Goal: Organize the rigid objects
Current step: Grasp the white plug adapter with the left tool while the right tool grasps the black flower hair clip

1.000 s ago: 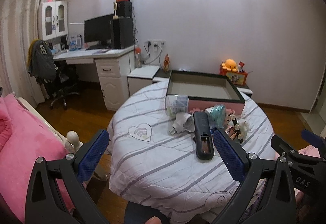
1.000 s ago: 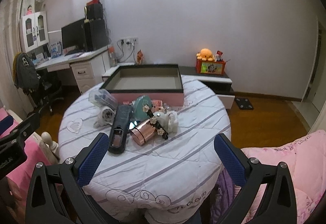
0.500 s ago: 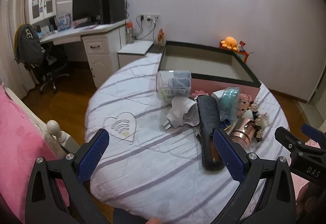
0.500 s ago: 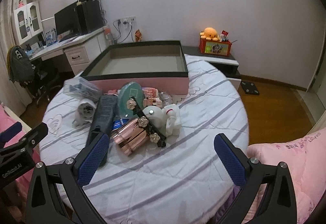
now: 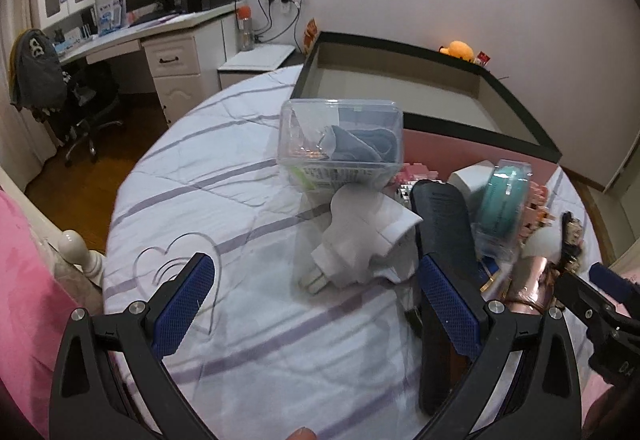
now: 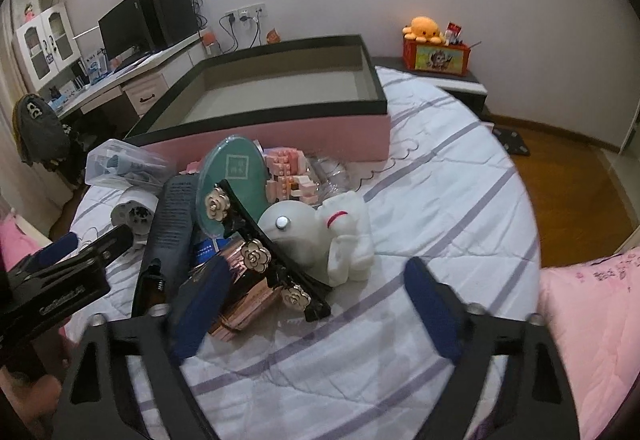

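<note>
Left wrist view: white plug adapter [image 5: 362,250] lies just ahead, between the released left tongs [image 5: 316,304]; right tongs [image 6: 316,306] likewise released.

glossy clear plastic box [image 5: 340,136], seemingly cloth inside.

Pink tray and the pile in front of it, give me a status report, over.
Both grippers, left gripper and right gripper, open, holding nothing. Pink tray shows nothing inside. Pile unsorted; black hair clip lies across the rose-gold tin.
</note>
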Demonstrator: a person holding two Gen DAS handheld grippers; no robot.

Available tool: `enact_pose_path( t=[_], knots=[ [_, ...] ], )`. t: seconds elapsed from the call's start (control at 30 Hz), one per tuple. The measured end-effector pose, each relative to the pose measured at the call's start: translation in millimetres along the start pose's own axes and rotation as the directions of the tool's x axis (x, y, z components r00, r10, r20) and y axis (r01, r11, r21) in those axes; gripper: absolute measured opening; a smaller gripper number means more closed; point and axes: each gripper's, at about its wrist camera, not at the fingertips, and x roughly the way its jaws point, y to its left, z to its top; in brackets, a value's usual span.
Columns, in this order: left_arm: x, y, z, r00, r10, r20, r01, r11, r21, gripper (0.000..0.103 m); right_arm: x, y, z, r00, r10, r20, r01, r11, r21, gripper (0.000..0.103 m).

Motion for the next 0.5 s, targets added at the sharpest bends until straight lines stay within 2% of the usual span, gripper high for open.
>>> enact_pose_path(
  t=[0.07, 0.27, 0.33, 0.37, 0.4, 0.47, 0.5],
  knots=[
    [8, 0, 3, 1.0, 0.0, -0.01, 0.0, 1.0, -0.003, 0.103, 1, -1, 2, 1.0, 0.021, 0.007, -0.021, 1.0, 0.011, 0.071],
    [37, 1, 13, 0.997, -0.024, -0.069, 0.022, 0.999, -0.041, 0.103, 8, -4, 9, 0.999, 0.043, 0.01, -0.043, 0.999, 0.025, 0.07],
    [40, 5, 14, 0.996, -0.056, -0.07, 0.051, 0.996, -0.074, 0.102, 9, -5, 10, 0.999, 0.042, 0.01, -0.042, 0.999, 0.028, 0.065],
    [41, 6, 14, 0.995, -0.066, -0.069, 0.06, 0.995, -0.08, 0.1, 8, -5, 10, 0.999, 0.04, 0.01, -0.04, 0.999, 0.029, 0.058],
    [41, 7, 14, 0.995, -0.077, -0.065, 0.071, 0.994, -0.082, 0.097, 7, -6, 9, 0.999, 0.038, 0.008, -0.038, 0.999, 0.031, 0.051],
    [38, 6, 14, 0.995, -0.088, -0.057, 0.084, 0.994, -0.073, 0.09, 6, -6, 6, 0.999, 0.04, -0.004, -0.04, 0.999, 0.028, 0.049],
    [37, 5, 13, 0.994, -0.097, -0.052, 0.093, 0.993, -0.066, 0.083, 7, -7, 4, 0.999, 0.042, -0.012, -0.041, 0.999, 0.029, 0.045]
  ],
)
